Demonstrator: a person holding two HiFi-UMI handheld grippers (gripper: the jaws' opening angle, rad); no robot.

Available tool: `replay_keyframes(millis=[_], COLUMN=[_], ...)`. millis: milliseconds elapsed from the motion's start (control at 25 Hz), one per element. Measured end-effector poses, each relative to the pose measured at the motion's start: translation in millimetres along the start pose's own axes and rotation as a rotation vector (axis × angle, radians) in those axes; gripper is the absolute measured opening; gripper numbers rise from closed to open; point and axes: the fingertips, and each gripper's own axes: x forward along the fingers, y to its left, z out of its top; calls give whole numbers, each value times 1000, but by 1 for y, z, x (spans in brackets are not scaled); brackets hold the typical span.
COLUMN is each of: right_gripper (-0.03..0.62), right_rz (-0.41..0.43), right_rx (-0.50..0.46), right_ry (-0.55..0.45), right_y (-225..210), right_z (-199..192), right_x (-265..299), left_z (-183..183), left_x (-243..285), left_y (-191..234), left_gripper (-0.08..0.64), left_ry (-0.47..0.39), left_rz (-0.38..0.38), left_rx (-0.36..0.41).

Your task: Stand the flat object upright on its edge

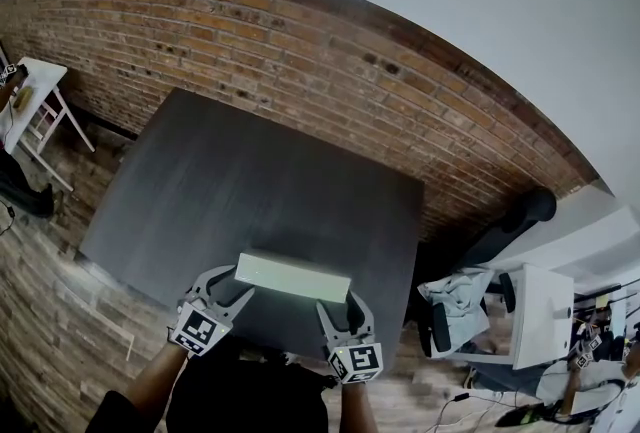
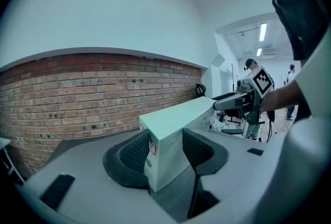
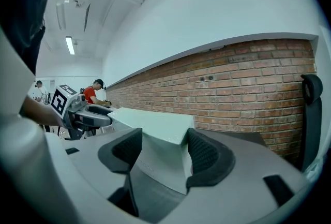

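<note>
- The pale green flat rectangular box (image 1: 293, 276) sat low in the centre of the head view, over the near edge of the dark grey matte surface (image 1: 250, 171).
- The left tongs (image 1: 232, 283) pinched its left end, with ribbed black pads (image 2: 135, 153) pressed on both broad faces.
- The right tongs (image 1: 338, 309) gripped the right end the same way, with the box corner wedged between the pads.
- Its long axis ran left to right across the frame, roughly parallel to the red brick wall (image 1: 300, 71) and dipping slightly toward the lower right.
- A narrow long face pointed up, and the broad faces looked toward the wall and back toward the person, so it appeared to be on its long edge already.
- No view showed clearly whether the bottom edge touched the surface or hung just above it.
- It looked like a light, stiff carton with smooth, fairly slippery faces that should not flex under a squeeze.
- The hold at the two short ends, across the thin dimension, seemed sound because it kept the narrow base from tipping.
- On so thin an edge the box would probably topple easily, so any release would want to be level and gentle.
</note>
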Motion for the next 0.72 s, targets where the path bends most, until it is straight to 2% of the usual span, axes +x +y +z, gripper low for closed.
replay_keyframes(millis=[320,720], right_gripper=[275,275], right_rz=[27,55], right_rx=[-20,-9], right_ry=[-20,-2], right_y=[11,26], right_z=[12,29], right_x=[18,47], left_z=[8,11], left_x=[-11,-23], left_y=[21,54], left_gripper=[218,216], left_ry=[-16,15], left_rz=[31,52], left_rx=[-4,-30])
